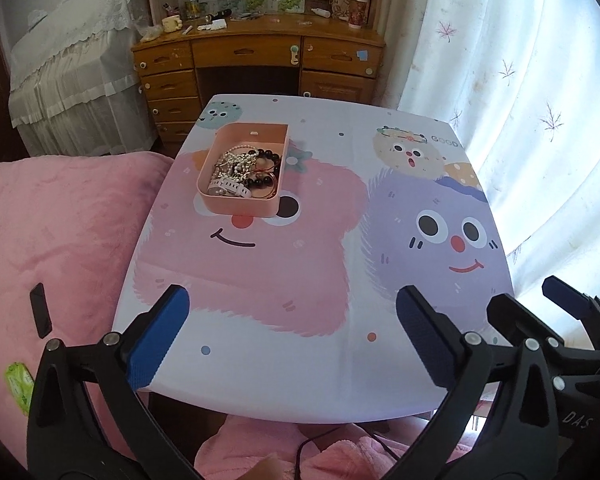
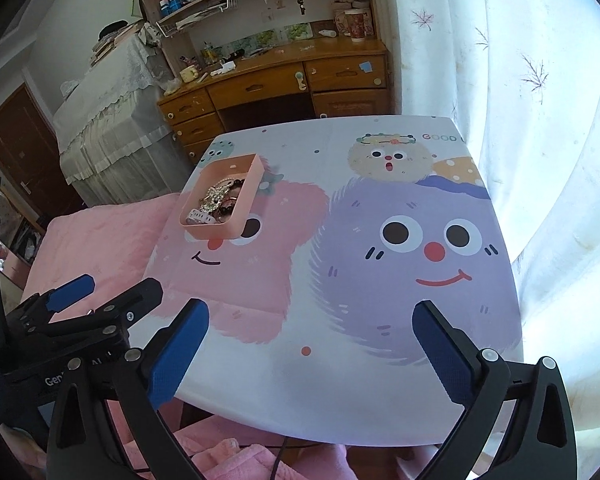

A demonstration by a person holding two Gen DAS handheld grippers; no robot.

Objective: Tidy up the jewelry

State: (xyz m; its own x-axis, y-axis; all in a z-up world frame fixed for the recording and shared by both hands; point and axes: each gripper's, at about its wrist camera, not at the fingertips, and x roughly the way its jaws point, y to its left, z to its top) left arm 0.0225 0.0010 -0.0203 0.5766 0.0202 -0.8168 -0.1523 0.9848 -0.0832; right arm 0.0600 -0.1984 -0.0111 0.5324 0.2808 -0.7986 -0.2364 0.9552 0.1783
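Jewelry point(image 1: 242, 174) lies tangled in the pink tray point(image 1: 236, 206) at the table's point(image 1: 320, 360) far left, so I can make out only a white watch strap, dark beads and chains. My left gripper point(image 1: 292, 338) hangs over the near edge, fingers spread wide, holding nothing. My right gripper point(image 2: 312, 354) beside it is just as wide apart and bare.

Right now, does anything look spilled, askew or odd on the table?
Nothing is spilled. The jewelry lies in one tangled heap inside the pink tray, which sits slightly skewed to the table edges. Both the left gripper and right gripper are open and empty.
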